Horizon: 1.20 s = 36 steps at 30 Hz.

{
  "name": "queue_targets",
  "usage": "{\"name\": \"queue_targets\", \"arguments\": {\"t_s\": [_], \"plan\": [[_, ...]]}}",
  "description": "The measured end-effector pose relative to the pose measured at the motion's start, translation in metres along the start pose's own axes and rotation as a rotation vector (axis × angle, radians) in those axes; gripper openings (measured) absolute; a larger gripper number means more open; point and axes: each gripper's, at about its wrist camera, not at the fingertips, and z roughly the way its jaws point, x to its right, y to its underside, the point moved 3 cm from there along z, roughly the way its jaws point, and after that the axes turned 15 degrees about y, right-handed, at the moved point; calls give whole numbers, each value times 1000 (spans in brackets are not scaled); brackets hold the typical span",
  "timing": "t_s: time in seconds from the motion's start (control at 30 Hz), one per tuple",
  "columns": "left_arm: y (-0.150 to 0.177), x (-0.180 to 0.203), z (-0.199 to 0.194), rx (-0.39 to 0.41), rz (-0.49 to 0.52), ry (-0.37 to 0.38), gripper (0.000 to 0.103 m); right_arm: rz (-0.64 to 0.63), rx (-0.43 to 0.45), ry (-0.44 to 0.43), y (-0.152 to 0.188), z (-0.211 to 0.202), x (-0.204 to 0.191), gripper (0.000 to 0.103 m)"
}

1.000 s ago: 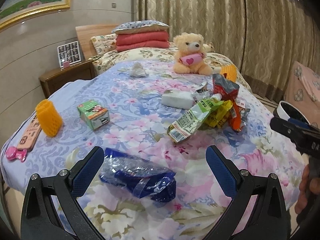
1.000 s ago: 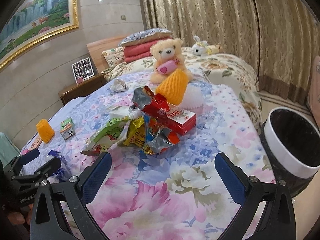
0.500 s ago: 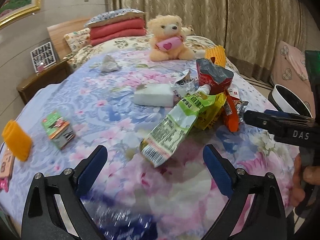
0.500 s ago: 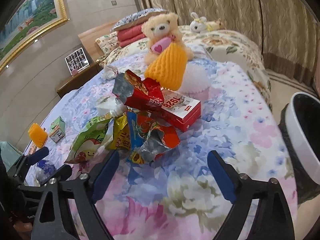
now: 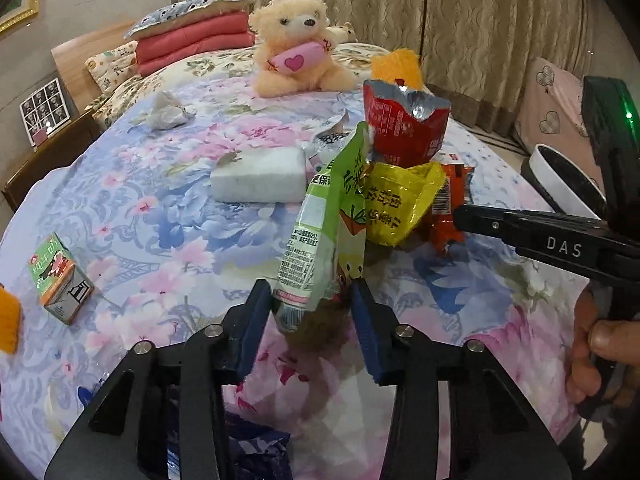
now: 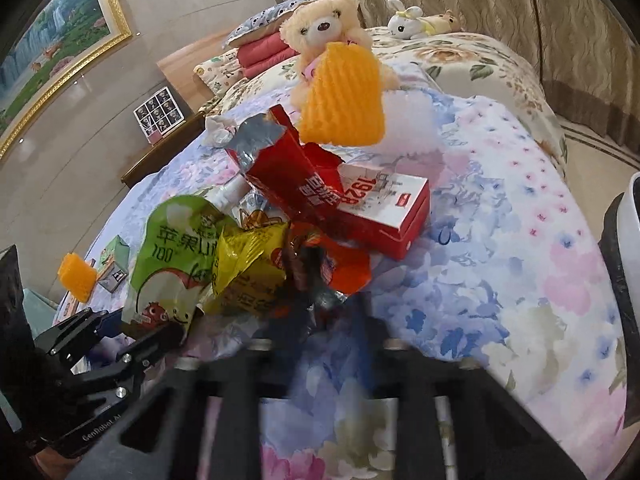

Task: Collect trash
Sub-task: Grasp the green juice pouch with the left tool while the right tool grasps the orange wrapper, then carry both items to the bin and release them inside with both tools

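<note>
A heap of wrappers lies on the flowered bed. My left gripper [image 5: 310, 300] has narrowed around the lower end of the green juice pouch [image 5: 320, 224], its fingers close on both sides; contact is unclear. My right gripper [image 6: 326, 308] is blurred and narrowed around the orange and silver wrapper [image 6: 340, 268] at the heap's near edge. The heap also holds a yellow wrapper [image 5: 396, 208], a red foil bag [image 5: 404, 128] and a red-and-white box [image 6: 380, 204]. The green pouch also shows in the right wrist view [image 6: 176, 248].
A black bin with a white rim [image 5: 568, 184] stands off the bed's right side. A white foam block [image 5: 260, 176], a green carton [image 5: 60, 280], crumpled paper [image 5: 168, 112], orange foam nets [image 6: 344, 96], a blue wrapper [image 5: 248, 448] and a teddy bear [image 5: 296, 48] lie on the bed.
Both grippers have moved forward to the wrapper heap and narrowed from wide open, the left around the green pouch, the right around the orange wrapper. The blue wrapper now lies under my left gripper.
</note>
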Motion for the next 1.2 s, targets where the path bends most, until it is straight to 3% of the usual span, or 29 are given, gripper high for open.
{"name": "queue_targets", "arguments": {"t_s": [0.23, 0.47, 0.53, 0.63, 0.8, 0.9, 1.2], "plan": [[9, 8, -14, 11, -3, 13, 37, 0, 29, -21, 7, -17, 7, 6], [15, 13, -22, 7, -16, 3, 43, 22, 37, -28, 19, -36, 25, 5], [12, 17, -21, 11, 6, -20, 67, 32, 38, -31, 22, -39, 29, 4], [7, 23, -16, 14, 42, -79, 82, 42, 44, -31, 26, -45, 35, 4], [-3, 19, -3, 7, 47, -133, 82, 61, 62, -24, 25, -55, 45, 4], [-5, 11, 12, -43, 40, -131, 54, 63, 70, -23, 27, -61, 48, 4], [-9, 26, -19, 58, 56, -78, 48, 74, 88, -28, 29, -72, 56, 4]]}}
